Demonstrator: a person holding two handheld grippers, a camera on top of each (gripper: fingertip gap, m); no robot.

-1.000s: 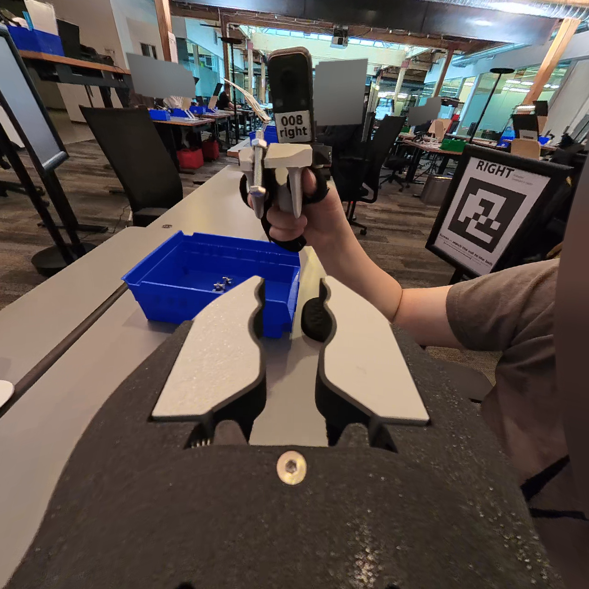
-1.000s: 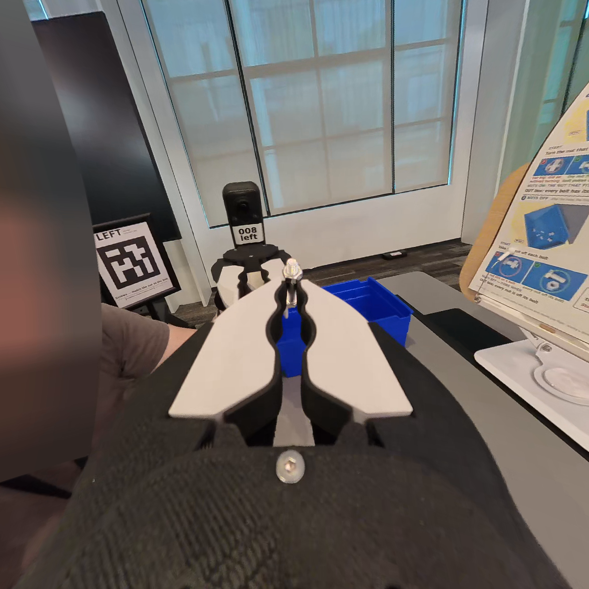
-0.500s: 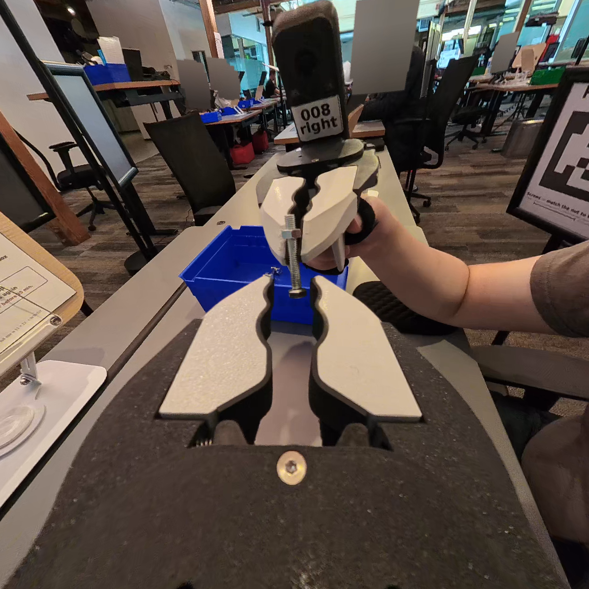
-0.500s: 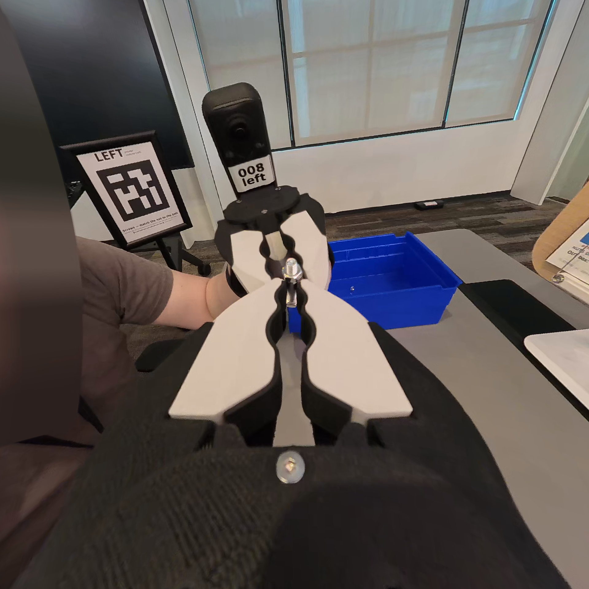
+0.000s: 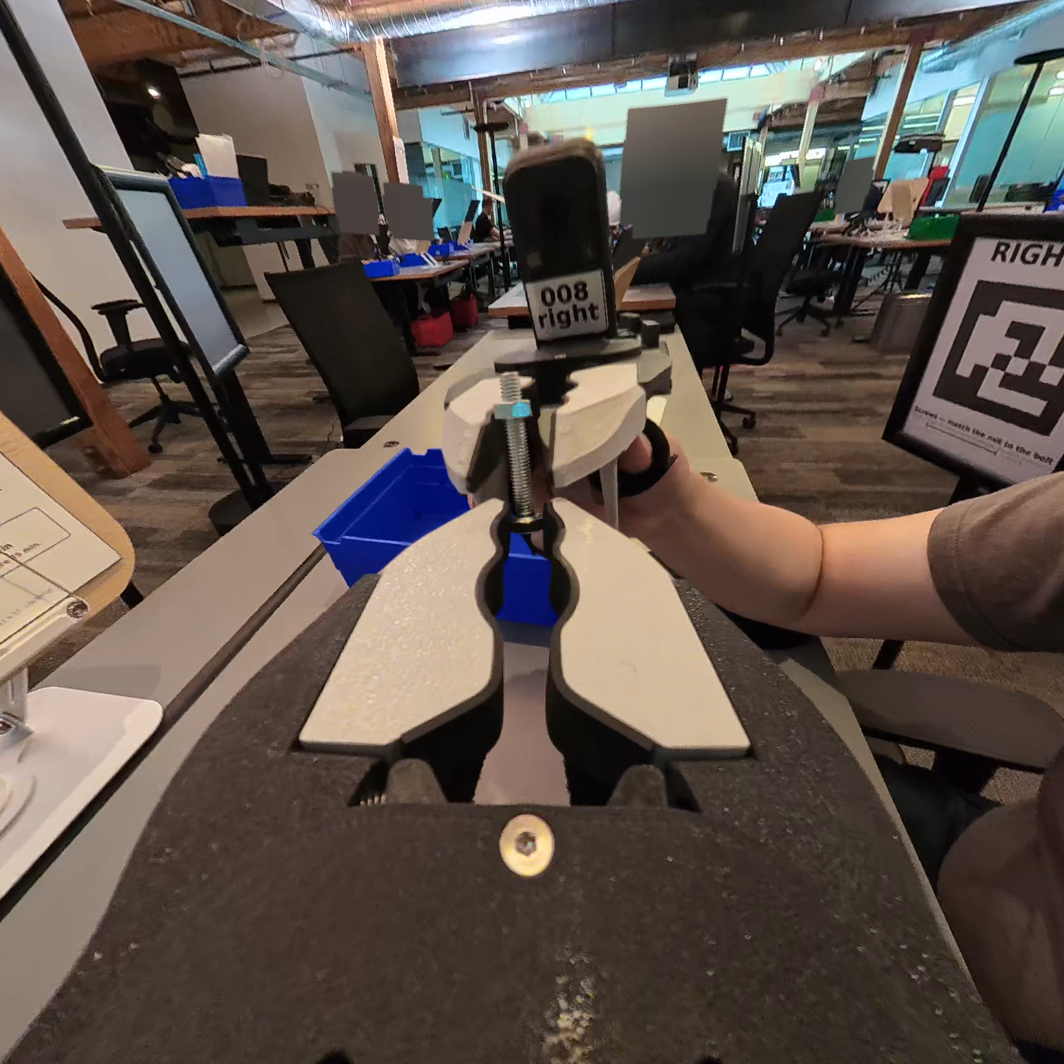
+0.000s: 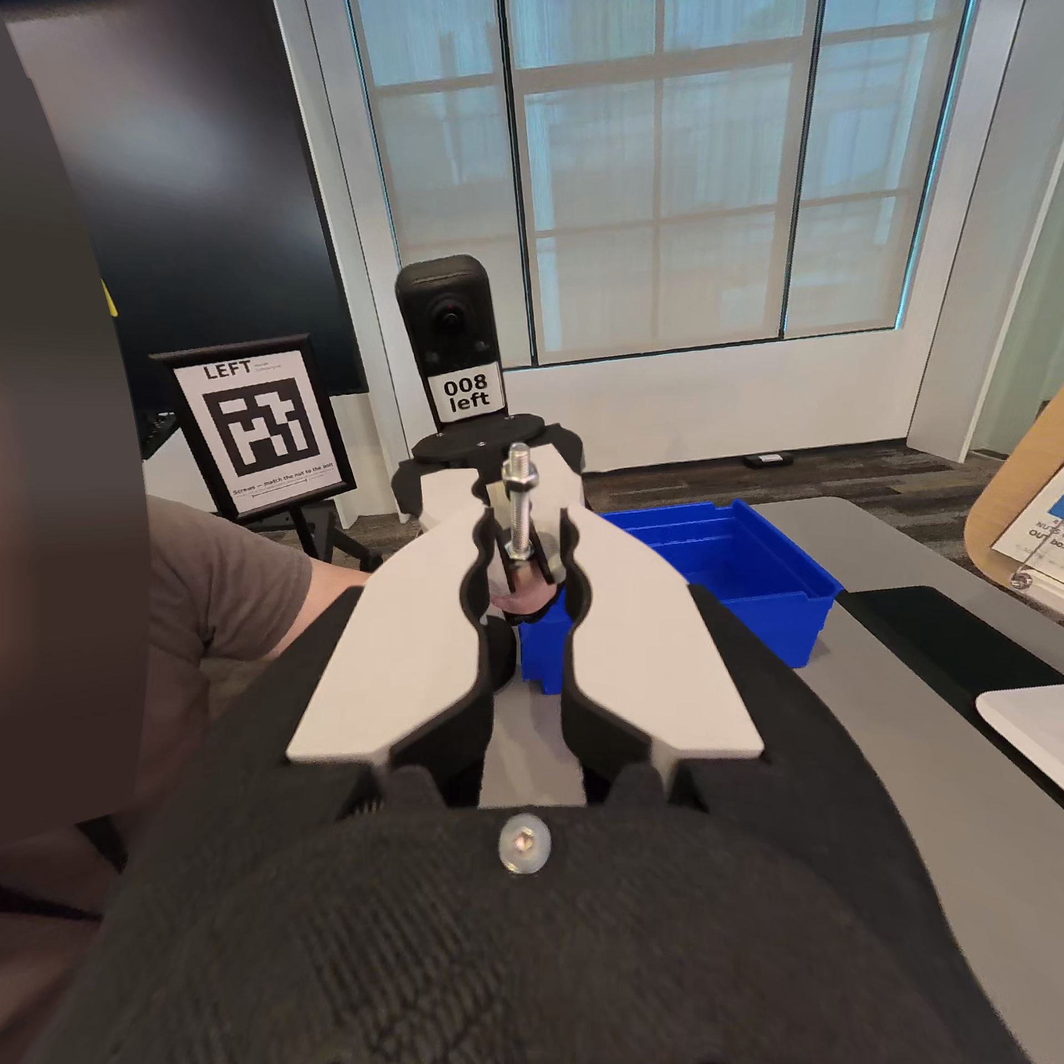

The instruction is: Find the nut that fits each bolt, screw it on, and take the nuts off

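A silver bolt point(image 5: 518, 460) stands upright between my two grippers, which face each other tip to tip above the table. A hex nut point(image 5: 514, 411) sits high on its thread and also shows in the right wrist view point(image 6: 520, 475). My left gripper point(image 5: 527, 518) is shut on the bolt's head end, at the bottom. My right gripper point(image 6: 527, 518) is around the bolt point(image 6: 518, 518) below the nut, and its jaws stand wider than the shaft. A blue bin point(image 5: 403, 518) lies behind the grippers; its inside is mostly hidden.
The grey table point(image 5: 230, 633) carries an instruction board point(image 5: 46, 547) on a white base point(image 5: 69, 748) and a black mat point(image 6: 950, 645). Framed marker signs point(image 5: 990, 357) point(image 6: 259, 420) stand at either side. A person's forearm point(image 5: 748, 564) reaches in. Left and right tips are no more than a few centimetres apart.
The two grippers came together. My left gripper closed on the bolt's head end. My right gripper, which held the bolt, has widened its jaws.
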